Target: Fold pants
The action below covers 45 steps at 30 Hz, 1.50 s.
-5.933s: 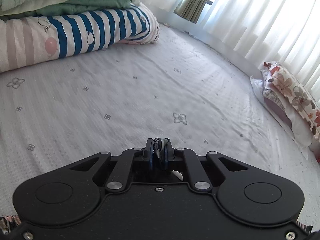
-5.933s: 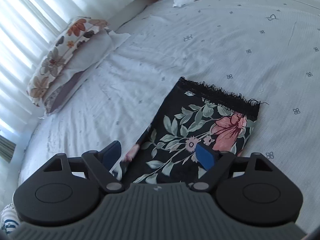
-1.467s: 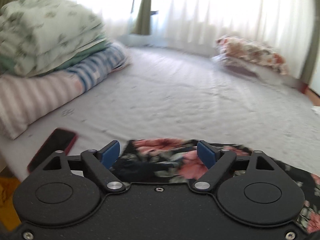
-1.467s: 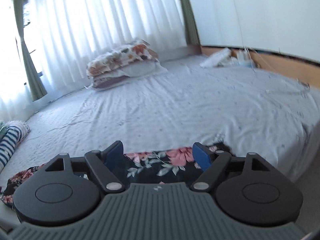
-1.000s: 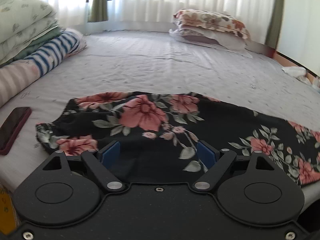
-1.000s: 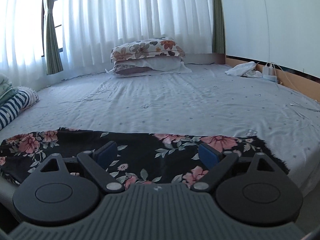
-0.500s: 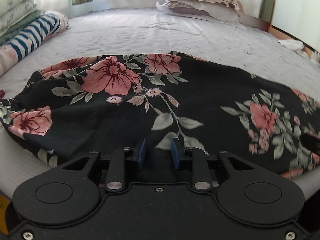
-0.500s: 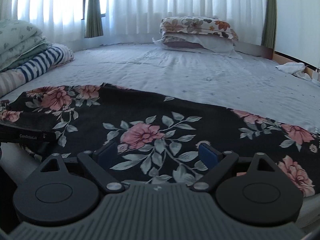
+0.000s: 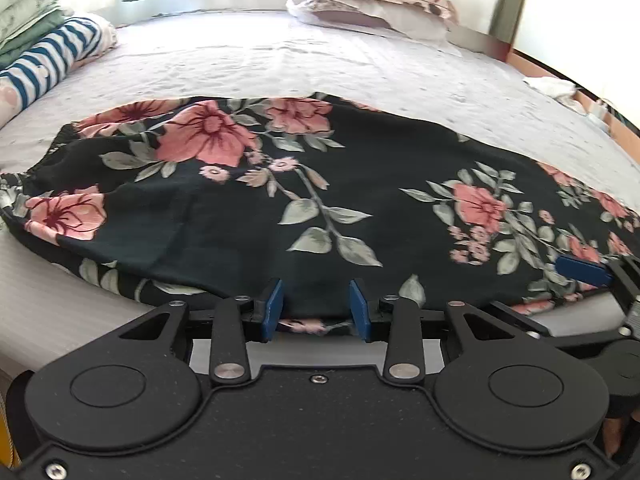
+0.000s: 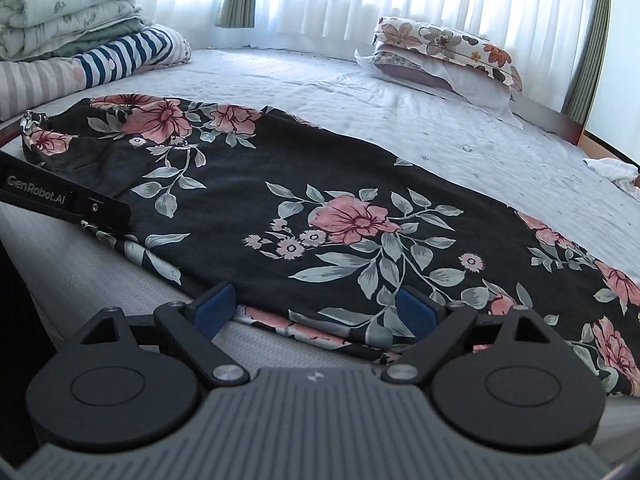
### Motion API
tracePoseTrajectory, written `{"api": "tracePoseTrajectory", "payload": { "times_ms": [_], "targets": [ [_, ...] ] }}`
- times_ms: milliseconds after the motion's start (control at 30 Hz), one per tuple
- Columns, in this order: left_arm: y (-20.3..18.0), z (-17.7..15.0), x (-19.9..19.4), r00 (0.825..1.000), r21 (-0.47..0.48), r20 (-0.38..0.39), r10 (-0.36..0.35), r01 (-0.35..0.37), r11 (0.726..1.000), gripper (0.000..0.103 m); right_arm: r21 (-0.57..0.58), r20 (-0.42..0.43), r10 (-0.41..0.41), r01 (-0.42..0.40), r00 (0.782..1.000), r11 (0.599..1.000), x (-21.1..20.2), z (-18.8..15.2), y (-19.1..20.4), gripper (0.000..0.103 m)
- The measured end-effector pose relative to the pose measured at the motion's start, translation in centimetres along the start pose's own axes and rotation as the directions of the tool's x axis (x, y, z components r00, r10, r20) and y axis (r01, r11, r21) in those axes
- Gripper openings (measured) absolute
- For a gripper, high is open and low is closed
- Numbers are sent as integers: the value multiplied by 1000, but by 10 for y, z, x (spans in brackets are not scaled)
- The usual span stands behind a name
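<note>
Black pants with pink flowers (image 9: 360, 184) lie flat across the near side of the bed, waistband to the left (image 10: 52, 128). My left gripper (image 9: 316, 308) is at their near edge, close to the waist end. Its jaws are opening and stand a little apart, with the hem lying between the blue pads (image 9: 272, 308); the cloth looks loose, not pinched. My right gripper (image 10: 314, 312) is wide open over the near edge further along the legs, with the hem between its fingers. The left gripper's body (image 10: 64, 200) shows at the left of the right wrist view.
The pale bed sheet (image 10: 360, 100) stretches far beyond the pants. Folded bedding is stacked at the far left (image 10: 60, 20). Floral pillows (image 10: 440, 52) lie by the curtains. A white cloth (image 10: 612, 168) sits at the right edge. The mattress edge runs just under both grippers.
Both grippers have come down to the pants' near edge. The left jaws went from wide to narrow, then widened a little. The right gripper swung across and stayed wide open.
</note>
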<state>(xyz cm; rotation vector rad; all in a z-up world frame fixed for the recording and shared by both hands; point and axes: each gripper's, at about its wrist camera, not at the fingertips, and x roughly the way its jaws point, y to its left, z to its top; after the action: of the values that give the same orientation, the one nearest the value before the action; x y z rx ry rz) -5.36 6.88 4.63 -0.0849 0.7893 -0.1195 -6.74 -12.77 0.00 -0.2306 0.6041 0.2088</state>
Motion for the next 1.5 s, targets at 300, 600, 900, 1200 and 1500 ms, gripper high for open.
{"api": "tracePoseTrajectory", "payload": {
  "times_ms": [300, 600, 900, 1200, 1500],
  "targets": [
    [-19, -3, -1, 1000, 111, -13, -22, 23, 994, 39, -60, -2, 12, -12, 1000, 998, 0, 0, 11, 95],
    [-17, -5, -4, 993, 126, -26, -116, 118, 985, 58, -37, -8, 31, -31, 999, 999, 4, -1, 11, 95],
    [-28, -7, 4, 998, 237, -19, -53, 56, 970, 65, 50, -1, -15, 15, 1000, 999, 11, 0, -3, 96],
    [-37, -12, 14, 999, 282, 36, -10, 0, 959, 64, 53, 17, -32, 31, 999, 998, 11, 0, -5, 91],
    [-46, -16, 18, 995, 316, 95, -43, 11, 949, 47, 57, 24, 13, -14, 1000, 998, 12, -1, -2, 75]
  ]
}}
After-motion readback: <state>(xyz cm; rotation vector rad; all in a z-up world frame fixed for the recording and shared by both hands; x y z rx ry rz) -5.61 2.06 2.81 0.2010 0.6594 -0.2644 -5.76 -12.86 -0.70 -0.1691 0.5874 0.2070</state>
